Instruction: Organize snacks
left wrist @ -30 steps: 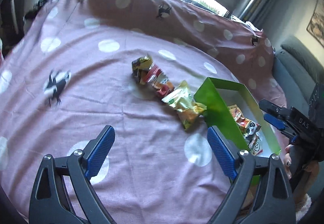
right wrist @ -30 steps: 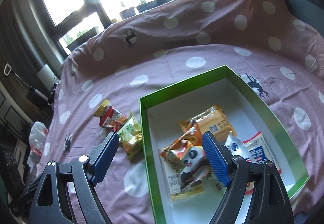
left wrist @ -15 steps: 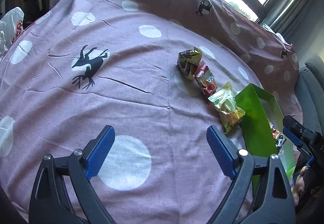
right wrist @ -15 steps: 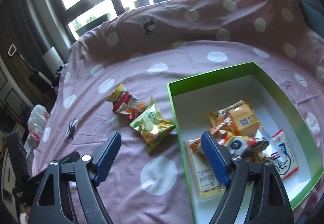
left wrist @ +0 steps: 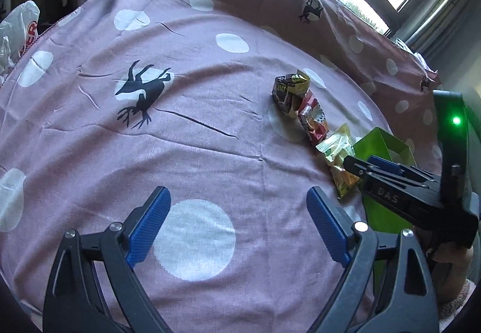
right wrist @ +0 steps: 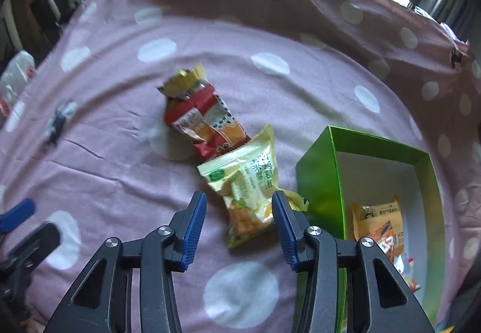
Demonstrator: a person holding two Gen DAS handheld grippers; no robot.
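Note:
Three snack packets lie in a row on the pink dotted cloth: a dark-and-gold one [left wrist: 290, 89], a red one [right wrist: 207, 119], and a pale yellow-green one [right wrist: 249, 185] nearest the green box [right wrist: 318, 182]. The box holds several packets, an orange one [right wrist: 378, 221] among them. My right gripper [right wrist: 239, 212] is open, low over the cloth, its jaws either side of the yellow-green packet's near end. It also shows in the left wrist view [left wrist: 372, 167]. My left gripper [left wrist: 237, 227] is open and empty over a white dot, left of the snacks.
The cloth [left wrist: 180, 137] rises into a fold at the back below the windows. A white plastic bag [left wrist: 18, 32] lies off the cloth's left edge. A grey sofa lies to the right of the box.
My right gripper has swung left from above the box down to the yellow-green packet, jaws narrower. My left gripper has drawn back to the left, away from the snacks.

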